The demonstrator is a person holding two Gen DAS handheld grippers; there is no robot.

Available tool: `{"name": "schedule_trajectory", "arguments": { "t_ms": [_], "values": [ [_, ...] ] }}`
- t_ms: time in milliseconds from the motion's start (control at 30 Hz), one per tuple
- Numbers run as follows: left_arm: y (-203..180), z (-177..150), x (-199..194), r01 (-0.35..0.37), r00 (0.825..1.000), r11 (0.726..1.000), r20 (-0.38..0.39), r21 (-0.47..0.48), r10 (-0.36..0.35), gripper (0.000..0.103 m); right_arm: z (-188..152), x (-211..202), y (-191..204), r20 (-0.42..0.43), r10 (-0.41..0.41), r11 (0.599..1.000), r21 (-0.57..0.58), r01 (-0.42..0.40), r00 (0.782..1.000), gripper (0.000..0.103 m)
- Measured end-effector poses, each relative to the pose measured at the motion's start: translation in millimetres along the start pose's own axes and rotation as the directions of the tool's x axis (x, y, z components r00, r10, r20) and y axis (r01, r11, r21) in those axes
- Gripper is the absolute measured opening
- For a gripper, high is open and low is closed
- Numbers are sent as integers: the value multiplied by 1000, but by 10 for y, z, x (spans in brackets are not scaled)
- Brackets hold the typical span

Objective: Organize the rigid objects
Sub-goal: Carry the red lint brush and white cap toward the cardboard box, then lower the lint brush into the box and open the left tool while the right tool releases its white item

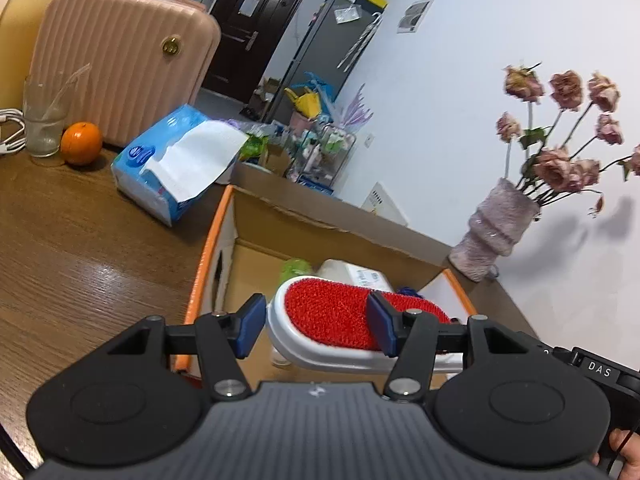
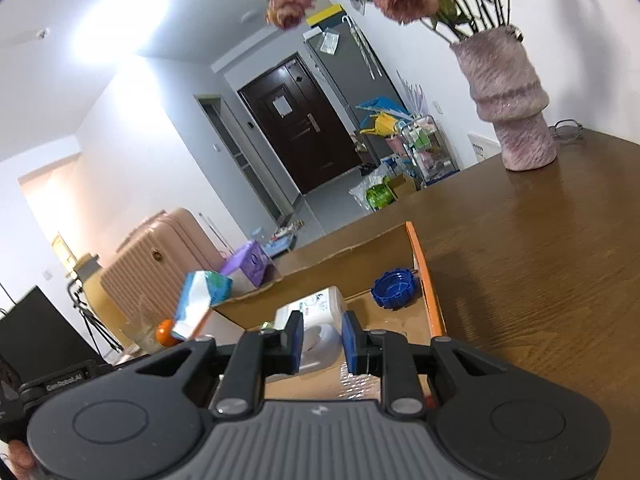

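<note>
A white brush with a red bristle pad (image 1: pixel 332 320) lies in an open cardboard box with orange edges (image 1: pixel 208 256). My left gripper (image 1: pixel 316 326) hovers over it, open, its blue pads (image 1: pixel 251 330) either side of the brush without clearly touching. A white bottle (image 1: pixel 356 274) and a green item lie behind the brush. In the right wrist view the same box (image 2: pixel 428 272) holds the white bottle (image 2: pixel 316 308) and a blue round lid (image 2: pixel 394 289). My right gripper (image 2: pixel 321 342) is above the box, jaws partly open, nothing between them.
On the brown wooden table (image 1: pixel 80 248) stand a blue tissue pack (image 1: pixel 172 160), an orange (image 1: pixel 81 143), a glass (image 1: pixel 42 120) and a pink suitcase (image 1: pixel 120 60). A pink vase of dried roses (image 2: pixel 512 100) stands right of the box.
</note>
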State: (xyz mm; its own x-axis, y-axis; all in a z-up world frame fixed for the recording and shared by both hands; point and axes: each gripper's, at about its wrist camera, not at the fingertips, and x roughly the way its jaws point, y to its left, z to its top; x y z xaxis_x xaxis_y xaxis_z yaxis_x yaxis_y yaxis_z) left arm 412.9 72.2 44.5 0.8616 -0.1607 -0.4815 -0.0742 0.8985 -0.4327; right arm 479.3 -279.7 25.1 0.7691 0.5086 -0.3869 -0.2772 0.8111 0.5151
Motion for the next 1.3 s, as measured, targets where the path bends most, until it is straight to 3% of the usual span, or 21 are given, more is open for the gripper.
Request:
{"name": "schedule_trajectory", "arguments": {
  "t_ms": [67, 133, 167, 300, 367, 667, 833, 1067, 1300],
  "values": [
    [40, -24, 89, -17, 1000, 1000, -11, 8, 17, 57, -62, 113, -9, -13, -13, 1000, -8, 13, 1000, 24],
    [94, -74, 199, -38, 999, 999, -21, 12, 39, 69, -140, 247, -44, -27, -6, 1000, -4, 5, 1000, 29],
    [111, -107, 231, -46, 999, 999, -13, 17, 47, 69, -185, 303, -59, -28, 6, 1000, -1, -6, 1000, 31],
    [41, -158, 205, -35, 999, 994, 5, 107, 35, 82, -239, 352, 39, -7, -31, 996, -82, 31, 999, 38],
    [53, -152, 176, -45, 999, 994, 15, 96, 44, 83, -247, 358, 55, -2, -26, 996, -83, 26, 1000, 46],
    [69, -128, 133, -45, 999, 996, 15, 74, 44, 82, -250, 308, 71, -4, -38, 995, -98, 38, 999, 48],
    [41, -125, 63, -49, 999, 996, 14, 70, 48, 82, -241, 200, 129, -1, -69, 991, -113, 68, 998, 56],
    [-79, -141, -321, -28, 999, 996, 39, 84, 25, 83, -217, -203, 292, 20, -72, 987, -145, 74, 997, 57],
    [-207, -240, -831, -22, 998, 990, 56, 142, 14, 89, -299, -661, 565, 45, -71, 975, -207, 79, 996, 66]
  ]
}}
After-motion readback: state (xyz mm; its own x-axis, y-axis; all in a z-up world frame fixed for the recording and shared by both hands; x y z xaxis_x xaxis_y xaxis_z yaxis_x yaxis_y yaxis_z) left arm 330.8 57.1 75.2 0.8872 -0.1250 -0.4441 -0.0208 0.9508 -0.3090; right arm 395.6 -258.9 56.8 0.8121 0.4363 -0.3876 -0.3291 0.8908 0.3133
